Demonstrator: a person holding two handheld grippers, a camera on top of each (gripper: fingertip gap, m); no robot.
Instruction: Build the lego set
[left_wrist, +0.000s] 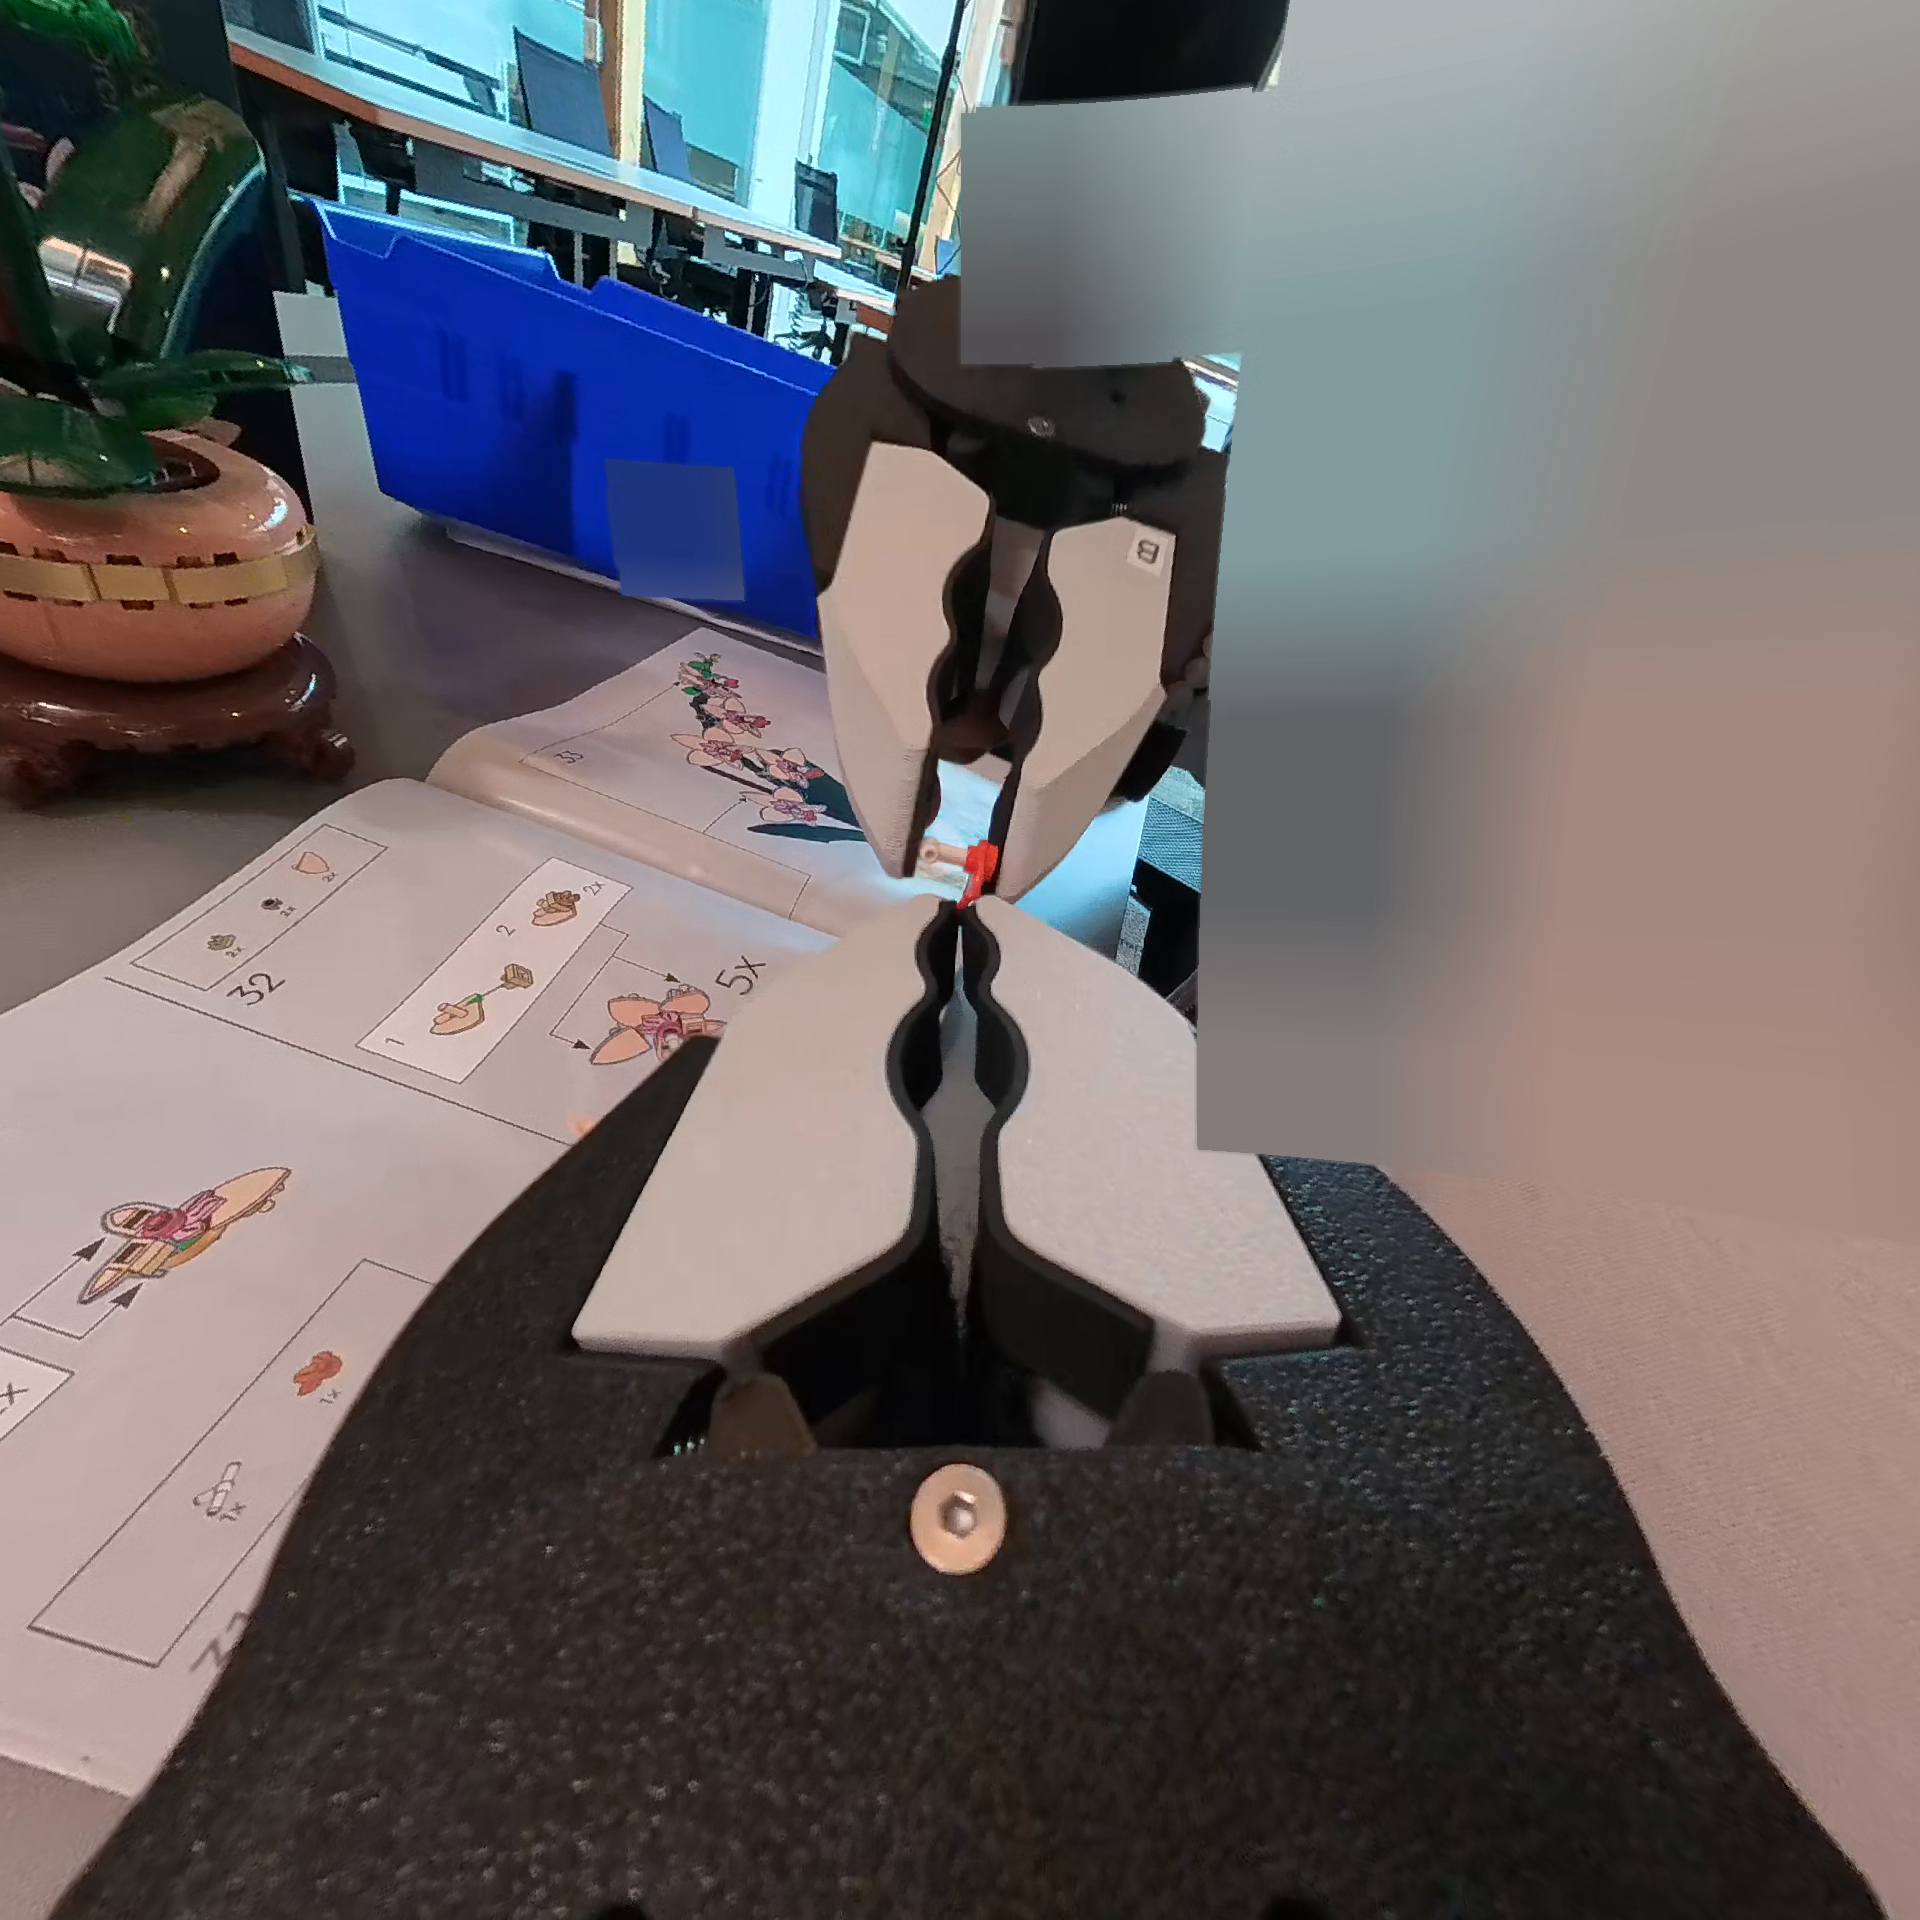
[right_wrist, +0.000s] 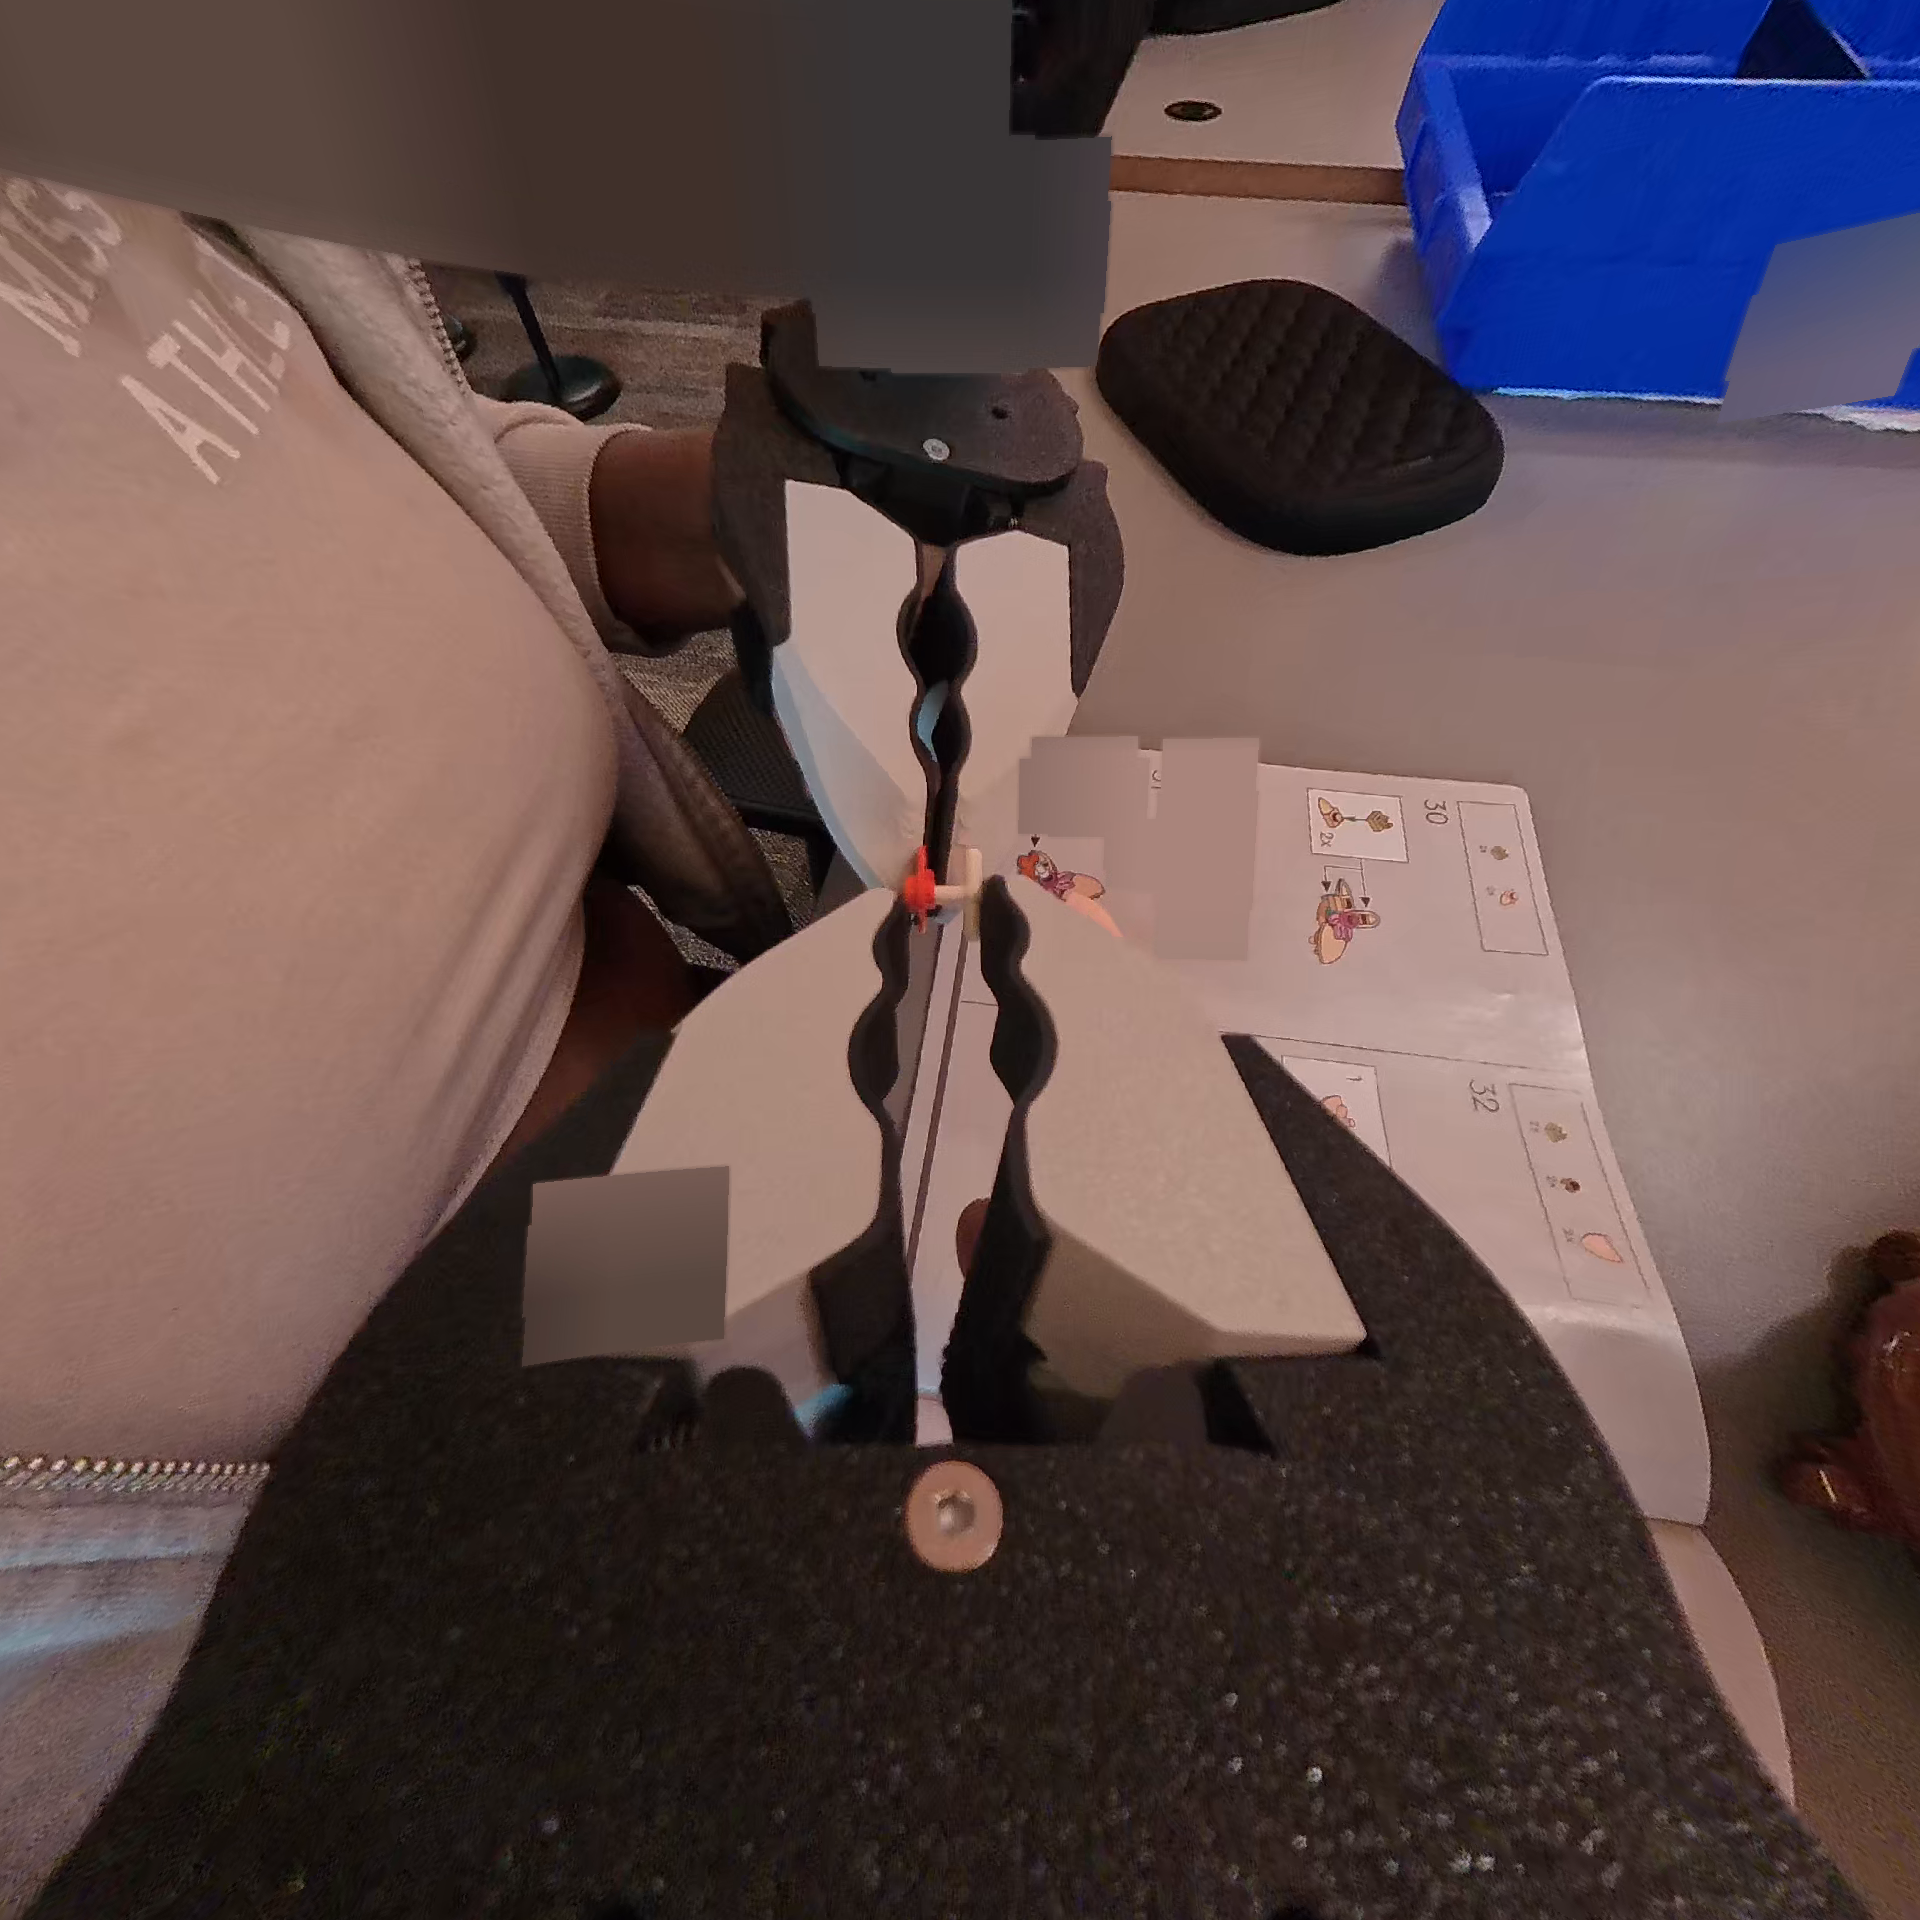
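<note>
We hold the left gripper (left_wrist: 956, 914) with its fingers pinched tight on a tiny red lego piece (left_wrist: 977, 871). Our right gripper (right_wrist: 951, 899) meets it tip to tip, fingers a little apart around a small cream lego peg (right_wrist: 968, 891) joined to the red piece. The fingers are smooth grey with wavy black insides. Below lies the paper instruction booklet (left_wrist: 312, 1049) on the grey worktop (left_wrist: 436, 644).

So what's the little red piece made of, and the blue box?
The little red piece looks like smooth hard plastic: bright, even colour, crisp moulded edges. The blue box also looks like plastic, probably slightly glossy, with moulded ribs along its wall.
</note>
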